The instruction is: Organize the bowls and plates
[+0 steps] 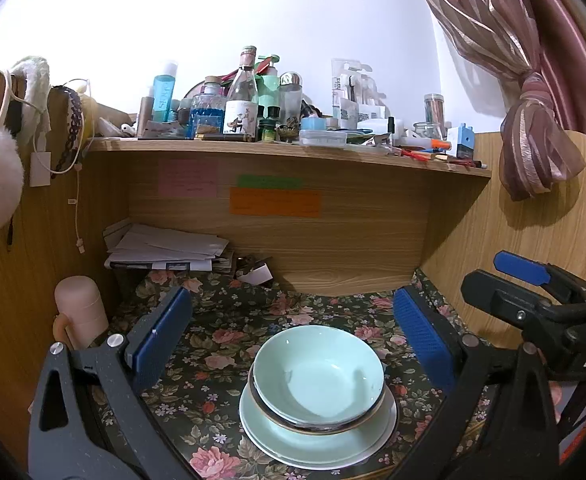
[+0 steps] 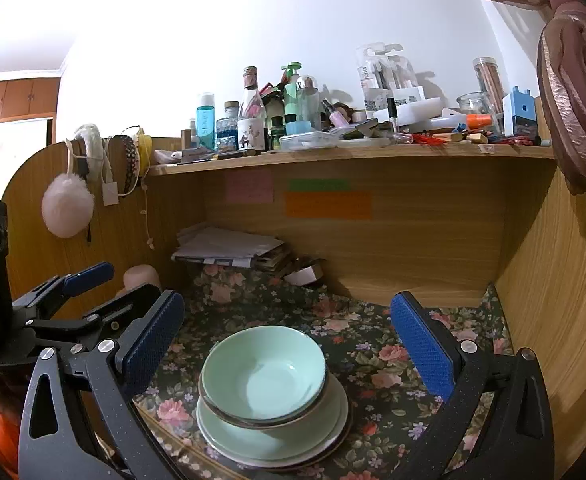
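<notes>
A pale green bowl (image 1: 319, 374) sits nested in another bowl on a stack of pale green plates (image 1: 317, 440) on the floral cloth. The same bowl (image 2: 265, 372) and plates (image 2: 273, 440) show in the right wrist view. My left gripper (image 1: 293, 340) is open and empty, held above and just behind the stack, with blue pads on each side. My right gripper (image 2: 287, 340) is open and empty, also above the stack. The right gripper shows at the right edge of the left wrist view (image 1: 533, 280).
A pink cup (image 1: 81, 312) stands at the left of the desk. A pile of papers (image 1: 169, 250) lies at the back under a wooden shelf (image 1: 293, 152) crowded with bottles. Wooden side panels close both sides. A pink curtain (image 1: 533, 128) hangs at the right.
</notes>
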Demonstrator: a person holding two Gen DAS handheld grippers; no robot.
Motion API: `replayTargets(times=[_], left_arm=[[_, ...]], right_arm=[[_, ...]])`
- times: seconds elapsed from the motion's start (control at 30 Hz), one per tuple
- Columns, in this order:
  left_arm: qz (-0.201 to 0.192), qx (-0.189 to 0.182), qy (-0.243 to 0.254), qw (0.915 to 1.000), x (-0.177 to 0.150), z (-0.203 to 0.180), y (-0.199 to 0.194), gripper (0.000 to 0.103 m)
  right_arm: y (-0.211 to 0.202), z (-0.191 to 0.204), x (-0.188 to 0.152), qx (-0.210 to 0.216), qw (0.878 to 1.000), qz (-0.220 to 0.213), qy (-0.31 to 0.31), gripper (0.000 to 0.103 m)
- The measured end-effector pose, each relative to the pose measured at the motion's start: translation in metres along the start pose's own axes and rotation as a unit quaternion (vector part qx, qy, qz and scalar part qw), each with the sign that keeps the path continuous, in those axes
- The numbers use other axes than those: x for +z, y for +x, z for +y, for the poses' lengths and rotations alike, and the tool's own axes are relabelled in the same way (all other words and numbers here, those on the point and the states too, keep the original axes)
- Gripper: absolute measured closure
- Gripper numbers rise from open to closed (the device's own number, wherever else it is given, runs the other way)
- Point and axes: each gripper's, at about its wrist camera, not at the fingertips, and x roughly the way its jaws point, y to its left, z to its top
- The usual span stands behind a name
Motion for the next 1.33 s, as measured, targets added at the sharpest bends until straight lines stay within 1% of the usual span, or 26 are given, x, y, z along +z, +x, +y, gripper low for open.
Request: replayTargets(times=[0.6,1.0,1.33], left_arm=[[0.0,-0.005,0.0,1.0,0.002,-0.004,0.004,0.001],[0.007,-0.004,-0.009,0.9999,0.002,-0.008,0.009,0.001],[0.021,-0.003,-0.012,0.9997,0.0,-0.01,0.02,0.001]], right_arm=[[0.0,-0.005,0.0,0.0,1.0,0.0,0.006,0.0],[0.004,-0.005,-0.001,-0.013,1.0,0.005,0.015,0.0],[0.014,-0.014,-0.006,-0.023,0.999,0.018,0.037,0.0]])
